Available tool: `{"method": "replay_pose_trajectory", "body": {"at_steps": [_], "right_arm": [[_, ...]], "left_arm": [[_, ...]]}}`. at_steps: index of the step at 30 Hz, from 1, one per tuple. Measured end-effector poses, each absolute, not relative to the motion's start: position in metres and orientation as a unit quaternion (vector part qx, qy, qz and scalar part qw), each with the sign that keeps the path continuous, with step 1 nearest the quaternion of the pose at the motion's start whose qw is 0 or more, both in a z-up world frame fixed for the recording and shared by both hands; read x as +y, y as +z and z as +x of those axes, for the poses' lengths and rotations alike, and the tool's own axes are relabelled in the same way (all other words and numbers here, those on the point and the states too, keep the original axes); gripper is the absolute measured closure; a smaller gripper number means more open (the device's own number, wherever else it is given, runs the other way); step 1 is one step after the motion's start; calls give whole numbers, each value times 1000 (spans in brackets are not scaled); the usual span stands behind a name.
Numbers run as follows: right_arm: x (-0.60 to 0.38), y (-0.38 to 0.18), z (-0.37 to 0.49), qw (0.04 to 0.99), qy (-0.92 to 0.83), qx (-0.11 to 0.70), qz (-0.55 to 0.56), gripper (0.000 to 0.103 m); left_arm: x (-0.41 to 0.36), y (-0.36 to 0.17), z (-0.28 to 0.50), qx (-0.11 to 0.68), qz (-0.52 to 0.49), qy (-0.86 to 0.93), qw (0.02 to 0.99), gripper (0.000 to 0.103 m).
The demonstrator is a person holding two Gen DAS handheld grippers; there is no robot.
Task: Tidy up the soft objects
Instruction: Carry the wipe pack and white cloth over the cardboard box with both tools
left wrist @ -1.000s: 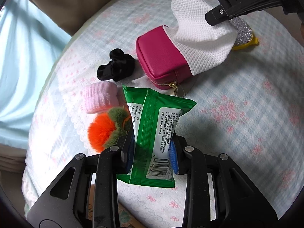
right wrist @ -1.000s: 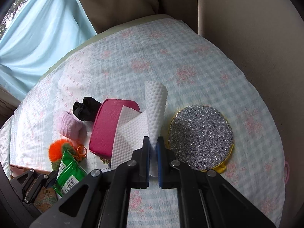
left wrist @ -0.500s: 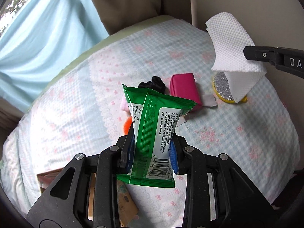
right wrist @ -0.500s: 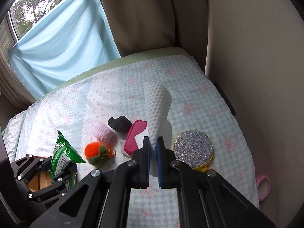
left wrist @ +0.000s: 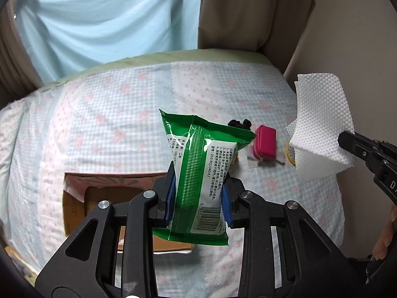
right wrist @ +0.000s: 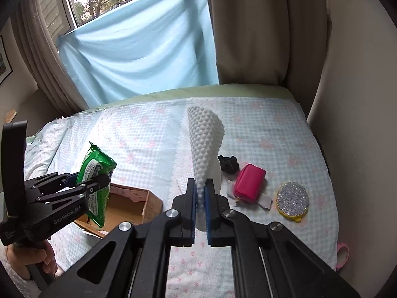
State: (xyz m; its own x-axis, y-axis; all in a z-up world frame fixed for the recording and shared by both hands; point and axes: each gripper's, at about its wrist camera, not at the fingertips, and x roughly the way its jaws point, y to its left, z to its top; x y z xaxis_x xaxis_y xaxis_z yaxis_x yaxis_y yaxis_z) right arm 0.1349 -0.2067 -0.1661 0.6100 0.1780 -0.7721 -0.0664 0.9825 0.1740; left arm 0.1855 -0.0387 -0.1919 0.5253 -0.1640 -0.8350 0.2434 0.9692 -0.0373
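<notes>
- Bed (right wrist: 273, 129), covered with a pale blue checked floral spread.
- On it: cardboard box (right wrist: 129, 206), black scrunchie (right wrist: 228, 164), magenta pouch (right wrist: 249, 183), glittery round pad (right wrist: 293, 202).

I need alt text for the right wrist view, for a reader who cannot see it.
The right gripper pinches a white dimpled cloth above a checked bedspread. At left, the left gripper holds a green wipes packet over an open cardboard box.

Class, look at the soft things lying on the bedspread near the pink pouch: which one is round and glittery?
The silver glitter pad with the yellow rim, right of the pink pouch. The black scrunchie behind the pouch is dark and crumpled, not shiny.
</notes>
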Motion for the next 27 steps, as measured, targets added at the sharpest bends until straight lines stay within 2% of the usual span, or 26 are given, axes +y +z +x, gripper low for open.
{"method": "replay_pose_trajectory", "body": {"at_steps": [4,14,21,27], "right_arm": [[-150,-162,133,884,86,453,74,97],[-33,-184,146,854,109,488,142,97],[19,-235,169,787,140,558,222,97],[32,-284,184,755,111,609,215,97]], "left_arm": [[24,-193,189,498,0,-116,859,76],[153,-200,192,522,13,-109,846,76],[214,-233,204,554,18,-101,826,76],[232,-283,218,592,28,-109,798,76]]}}
